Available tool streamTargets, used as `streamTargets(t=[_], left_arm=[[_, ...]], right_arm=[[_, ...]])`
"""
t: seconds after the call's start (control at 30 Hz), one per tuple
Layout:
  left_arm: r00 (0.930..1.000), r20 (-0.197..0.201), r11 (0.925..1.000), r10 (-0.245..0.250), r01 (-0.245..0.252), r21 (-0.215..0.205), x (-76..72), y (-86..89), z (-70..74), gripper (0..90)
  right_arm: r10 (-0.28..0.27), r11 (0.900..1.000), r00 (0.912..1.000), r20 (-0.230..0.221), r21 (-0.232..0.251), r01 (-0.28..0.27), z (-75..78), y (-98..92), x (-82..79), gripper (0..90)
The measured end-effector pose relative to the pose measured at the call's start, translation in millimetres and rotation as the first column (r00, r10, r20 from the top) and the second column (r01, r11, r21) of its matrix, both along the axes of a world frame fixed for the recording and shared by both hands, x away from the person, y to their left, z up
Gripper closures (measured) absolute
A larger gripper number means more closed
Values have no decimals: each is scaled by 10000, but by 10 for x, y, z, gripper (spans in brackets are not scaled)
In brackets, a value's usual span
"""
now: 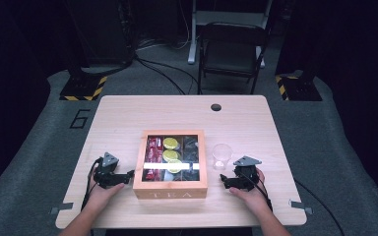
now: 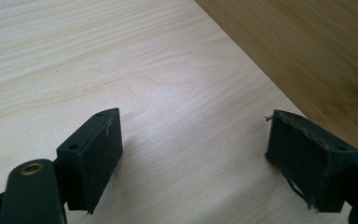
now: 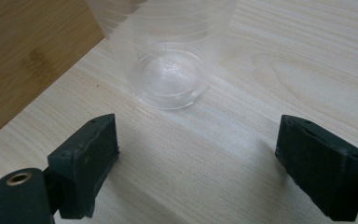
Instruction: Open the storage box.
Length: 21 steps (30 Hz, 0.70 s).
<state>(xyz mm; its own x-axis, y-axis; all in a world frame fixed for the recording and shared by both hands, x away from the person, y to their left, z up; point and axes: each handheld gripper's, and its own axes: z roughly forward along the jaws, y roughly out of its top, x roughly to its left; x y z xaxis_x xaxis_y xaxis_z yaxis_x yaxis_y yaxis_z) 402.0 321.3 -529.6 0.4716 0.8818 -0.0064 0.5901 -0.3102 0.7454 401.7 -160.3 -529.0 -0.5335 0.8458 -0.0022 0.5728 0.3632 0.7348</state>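
Observation:
A wooden tea box (image 1: 170, 191) marked TEA sits at the table's front middle, its clear lid shut over red packets, yellow rounds and dark packets. A clear plastic cup (image 1: 222, 156) stands upright just right of it. My left gripper (image 1: 129, 174) rests on the table left of the box, open and empty, jaws pointing at the box's side (image 2: 317, 51). My right gripper (image 1: 223, 181) lies right of the box, below the cup, open and empty. In the right gripper view the cup (image 3: 170, 70) stands a short way ahead of the jaws, with the box wall (image 3: 23, 51) at the left.
The light wooden table (image 1: 128, 118) has a round cable hole (image 1: 216, 107) at its far edge. A dark folding chair (image 1: 231, 49) stands behind the table. Bare tabletop lies on both sides of the box and behind it.

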Motion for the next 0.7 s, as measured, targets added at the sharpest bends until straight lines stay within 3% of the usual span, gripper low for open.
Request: streamTargets(t=[0.03, 0.1, 0.27, 0.57, 0.7], left_arm=[[9998, 54, 9995, 177, -176, -269, 6, 6, -6, 179], [9998, -20, 9992, 190, -191, -350, 8, 13, -1, 180], [9998, 140, 9999, 115, -116, 54, 4, -15, -9, 181], [9999, 103, 9999, 111, -111, 66, 3, -6, -2, 192], [9998, 63, 9997, 203, -202, -116, 9, 41, 15, 273]], right_arm=[[-2, 10000, 10000, 6, 10, 2, -1, 1, -2, 128], [-6, 10000, 10000, 11, 8, 6, -1, 0, -2, 128], [-72, 10000, 10000, -4, 3, 72, 1, 5, -3, 129], [-63, 10000, 10000, 13, 32, 63, 2, 1, -1, 143], [-131, 9999, 9999, 63, 90, 130, 6, -5, -2, 178]])
